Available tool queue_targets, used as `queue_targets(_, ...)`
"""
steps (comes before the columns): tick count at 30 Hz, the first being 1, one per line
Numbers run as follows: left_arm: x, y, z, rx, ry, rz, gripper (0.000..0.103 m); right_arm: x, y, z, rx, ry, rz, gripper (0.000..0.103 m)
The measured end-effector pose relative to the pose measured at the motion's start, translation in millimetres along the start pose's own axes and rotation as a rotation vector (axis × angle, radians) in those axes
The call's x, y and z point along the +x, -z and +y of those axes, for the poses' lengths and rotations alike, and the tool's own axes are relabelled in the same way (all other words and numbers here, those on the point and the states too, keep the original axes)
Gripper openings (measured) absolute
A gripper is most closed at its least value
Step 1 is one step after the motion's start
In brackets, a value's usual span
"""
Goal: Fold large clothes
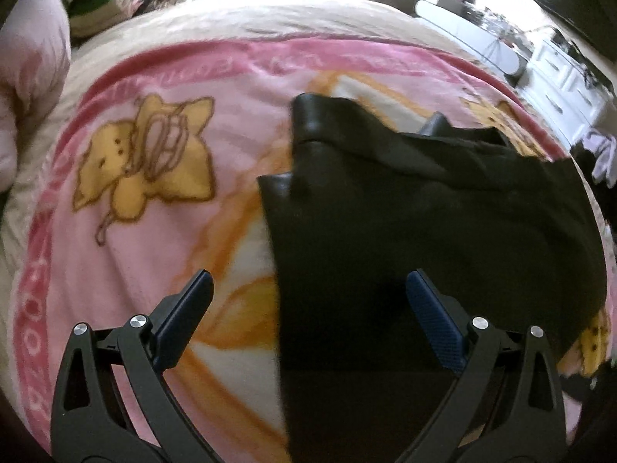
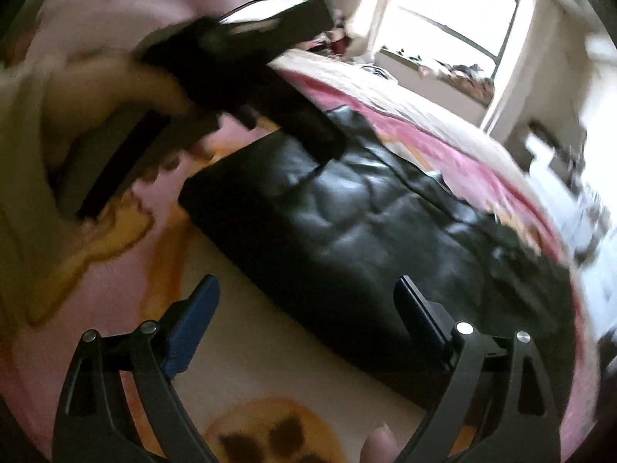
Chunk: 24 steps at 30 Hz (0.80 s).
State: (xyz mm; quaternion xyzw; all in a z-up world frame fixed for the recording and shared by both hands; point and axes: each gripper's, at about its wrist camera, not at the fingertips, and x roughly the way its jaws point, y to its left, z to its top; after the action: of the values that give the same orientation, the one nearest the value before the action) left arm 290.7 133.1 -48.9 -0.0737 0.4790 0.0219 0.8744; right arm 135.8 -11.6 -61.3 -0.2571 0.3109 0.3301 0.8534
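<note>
Left gripper [image 1: 308, 289] fills the bottom of its view, jaws spread wide, nothing between the pads. Its right finger hangs over the black garment [image 1: 424, 223], its left finger over bare pink blanket [image 1: 127, 254]. Garment's left edge runs straight down between the two fingers; its far top-left corner is folded into a shiny leather-like flap.

Right gripper [image 2: 304, 293] also wide open and empty. Garment [image 2: 347, 208] lies flat ahead as a rough rectangle, near edge running diagonally just past the fingertips, near-left corner clear of the blanket's orange pattern. Left gripper shows there too, blurred, upper left, above the garment's far corner, a hand [image 2: 127, 88] on it.

Open blanket left of the garment and along the near side. Bed edge close on the right, cluttered furniture [image 1: 555, 77] beyond.
</note>
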Motion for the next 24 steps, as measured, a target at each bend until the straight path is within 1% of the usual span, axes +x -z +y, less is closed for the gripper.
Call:
queue_targets(3,4.3,-3.6,11.5,-0.045,0.040,0.011,0.094,16.8,-2.5,19.6,-0.098,0.041,0.023,0.091)
queue_targets(7,10.3,-7.9,20.9,-0.074,0.081,0.025,0.094,39.0,-8.0,31.1,-0.162,0.109,0.049,0.091)
queue_targets(10,13.9,-9.9,24.1,-0.082,0.093,0.028,0.094,54.5,-15.3,33.4,-0.183,0.139,0.053,0.092)
queue_targets(14,19.8,-12.1,29.7,-0.100,0.116,0.042,0.094,70.3,-26.4,30.9,-0.195,0.185,0.036,0.092)
queue_targets(16,21.2,-13.0,29.4,-0.094,0.115,0.047,0.094,74.1,-28.6,29.7,-0.205,0.202,0.018,0.090)
queue_targets(18,21.2,-14.4,28.6,-0.090,0.111,0.050,0.094,72.3,-28.3,28.5,-0.214,0.194,-0.008,0.069)
queue_targets(19,21.1,-15.1,28.8,-0.089,0.111,0.051,0.094,68.7,-27.6,28.4,-0.219,0.194,-0.028,0.064)
queue_targets(20,21.3,-16.2,29.3,-0.088,0.111,0.053,0.094,64.4,-26.9,28.8,-0.230,0.194,-0.056,0.051)
queue_targets(21,20.4,-16.8,29.1,-0.089,0.112,0.055,0.094,59.6,-25.9,29.5,-0.239,0.198,-0.079,0.043)
queue_targets(24,18.1,-18.2,29.2,-0.094,0.118,0.052,0.094,50.1,-26.9,32.0,-0.238,0.224,-0.124,0.034)
